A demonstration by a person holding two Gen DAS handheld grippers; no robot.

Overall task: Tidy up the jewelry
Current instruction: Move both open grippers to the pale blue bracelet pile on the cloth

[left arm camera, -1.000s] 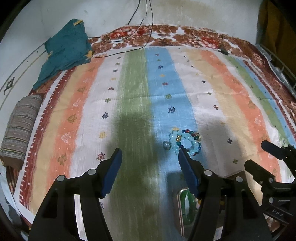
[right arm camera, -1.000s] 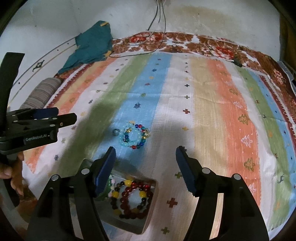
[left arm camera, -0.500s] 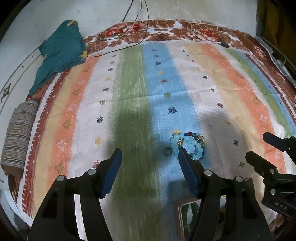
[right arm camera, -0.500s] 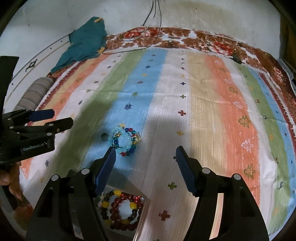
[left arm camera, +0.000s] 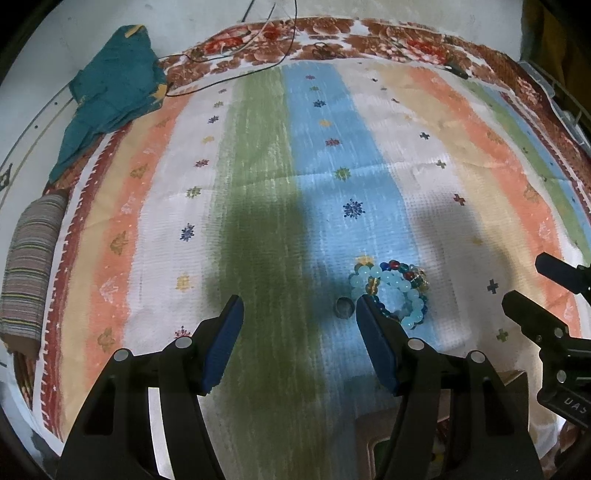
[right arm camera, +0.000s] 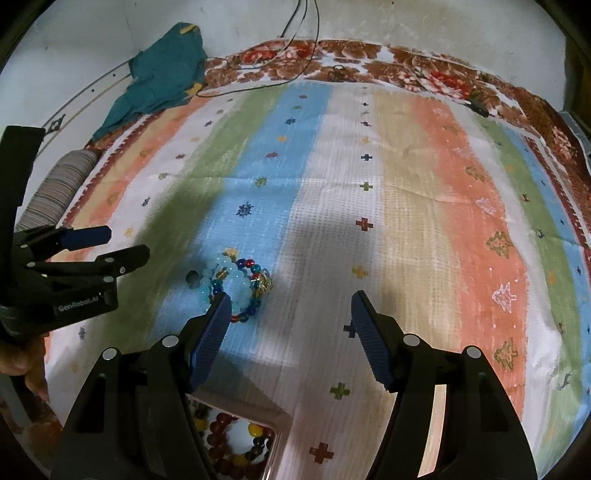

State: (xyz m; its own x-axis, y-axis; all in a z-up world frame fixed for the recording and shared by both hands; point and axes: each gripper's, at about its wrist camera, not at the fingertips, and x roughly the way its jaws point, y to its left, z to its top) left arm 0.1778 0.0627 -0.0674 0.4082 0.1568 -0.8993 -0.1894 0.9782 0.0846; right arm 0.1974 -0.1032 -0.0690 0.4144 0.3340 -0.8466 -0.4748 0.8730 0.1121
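Nearest the cameras, a shallow tray holding dark red and yellow bead bracelets sits at the bottom edge of the right wrist view, partly hidden behind the right gripper, whose jaws stand apart with nothing between them. The left gripper is likewise released and empty, its blue pads spread over the green stripe. Just beyond both grippers, a heap of pale blue and mixed coloured bracelets lies on the blue stripe of a striped bedspread, with a small dark ring just beside it on the left. The cloth is flat with a few creases and broad shadows. Ahead, the stripes run bare to a red-brown flowered border; at the left edge lie a striped roll and a crumpled teal cloth, and thin cables trail over the far border up a pale wall. Compared with a second ago, the heap now sits lower in both views, close to the fingertips, and less of the tray shows.
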